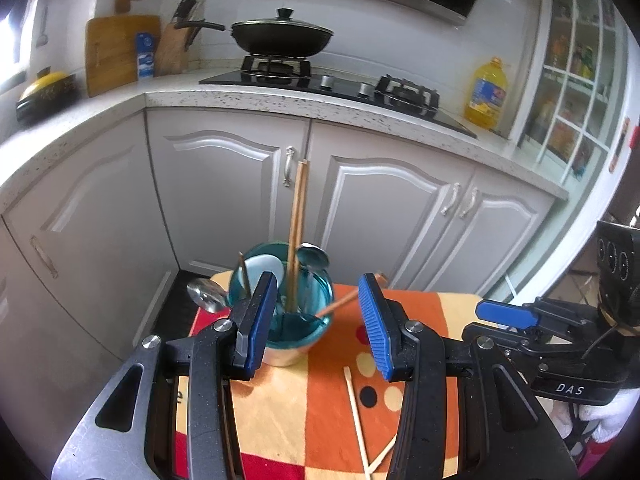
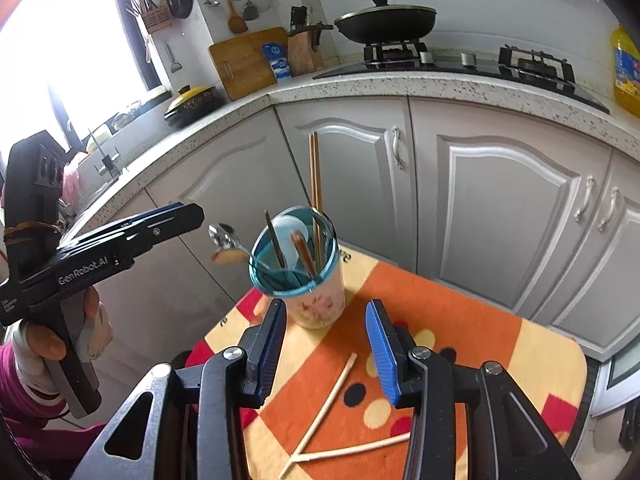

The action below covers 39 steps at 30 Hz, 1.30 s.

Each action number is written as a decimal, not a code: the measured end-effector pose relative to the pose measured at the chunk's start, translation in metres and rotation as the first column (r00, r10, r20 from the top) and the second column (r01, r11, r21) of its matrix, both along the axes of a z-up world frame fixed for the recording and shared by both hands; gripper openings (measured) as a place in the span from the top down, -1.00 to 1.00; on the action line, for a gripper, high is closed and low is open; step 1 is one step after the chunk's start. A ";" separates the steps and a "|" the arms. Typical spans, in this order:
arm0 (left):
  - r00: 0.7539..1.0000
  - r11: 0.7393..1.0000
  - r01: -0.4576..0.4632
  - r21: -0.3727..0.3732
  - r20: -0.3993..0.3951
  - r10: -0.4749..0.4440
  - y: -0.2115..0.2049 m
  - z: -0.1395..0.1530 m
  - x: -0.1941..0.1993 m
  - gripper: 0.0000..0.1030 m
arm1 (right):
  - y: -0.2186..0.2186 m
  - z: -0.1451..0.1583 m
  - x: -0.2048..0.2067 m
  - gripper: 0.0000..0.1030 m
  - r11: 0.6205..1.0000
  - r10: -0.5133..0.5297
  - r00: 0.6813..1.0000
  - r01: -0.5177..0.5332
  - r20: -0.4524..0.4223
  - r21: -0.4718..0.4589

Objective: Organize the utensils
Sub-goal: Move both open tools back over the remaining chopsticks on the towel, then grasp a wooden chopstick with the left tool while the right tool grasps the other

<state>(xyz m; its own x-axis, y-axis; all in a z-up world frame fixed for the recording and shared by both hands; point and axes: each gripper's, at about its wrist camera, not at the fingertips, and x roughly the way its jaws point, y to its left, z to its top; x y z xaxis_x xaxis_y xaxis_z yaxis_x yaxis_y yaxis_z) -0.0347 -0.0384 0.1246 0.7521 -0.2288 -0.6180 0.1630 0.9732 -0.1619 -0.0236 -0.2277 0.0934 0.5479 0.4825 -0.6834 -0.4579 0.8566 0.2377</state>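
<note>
A teal-rimmed cup [image 1: 304, 320] [image 2: 320, 304] stands on a small table under an orange patterned cloth [image 1: 304, 408] [image 2: 460, 320]. It holds tall brown chopsticks [image 1: 298, 220] [image 2: 315, 172], a white spoon [image 1: 262, 268] [image 2: 290, 228] and metal spoons [image 1: 206, 296] [image 2: 222, 236]. Two pale chopsticks [image 1: 354, 408] [image 2: 328, 396] lie crossed on the cloth in front of the cup. My left gripper [image 1: 318, 320] is open just short of the cup, with nothing between its pads. My right gripper [image 2: 326, 344] is open and empty above the pale chopsticks.
Grey cabinet doors [image 2: 500, 208] close in behind the table. The speckled counter [image 1: 280, 98] carries a stove with a lidded wok [image 1: 282, 34], an oil bottle [image 1: 486, 94], a cutting board [image 2: 248, 62] and a knife block. A gloved hand [image 2: 48, 344] holds the left gripper.
</note>
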 end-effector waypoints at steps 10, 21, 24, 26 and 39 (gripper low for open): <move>0.991 0.994 0.106 0.000 -0.080 -0.106 -0.024 -0.028 -0.023 0.19 | -0.042 -0.053 -0.020 0.21 0.997 -0.078 0.988 0.074 -0.134 -0.031; 0.960 0.990 0.139 0.018 -0.248 -0.131 -0.040 -0.098 -0.023 0.19 | -0.068 -0.174 -0.004 0.21 0.973 -0.224 0.892 0.183 -0.393 -0.140; 0.953 0.990 0.141 0.022 -0.272 -0.130 -0.041 -0.109 -0.022 0.19 | -0.061 -0.185 0.002 0.21 0.967 -0.248 0.879 0.200 -0.408 -0.157; 0.949 0.990 0.140 0.021 -0.288 -0.128 -0.041 -0.115 -0.019 0.19 | -0.049 -0.190 0.006 0.21 0.967 -0.240 0.882 0.180 -0.406 -0.182; 0.927 0.993 0.118 0.015 -0.360 -0.105 -0.039 -0.143 -0.005 0.19 | 0.005 -0.194 0.028 0.18 0.923 -0.121 0.971 0.033 -0.207 -0.384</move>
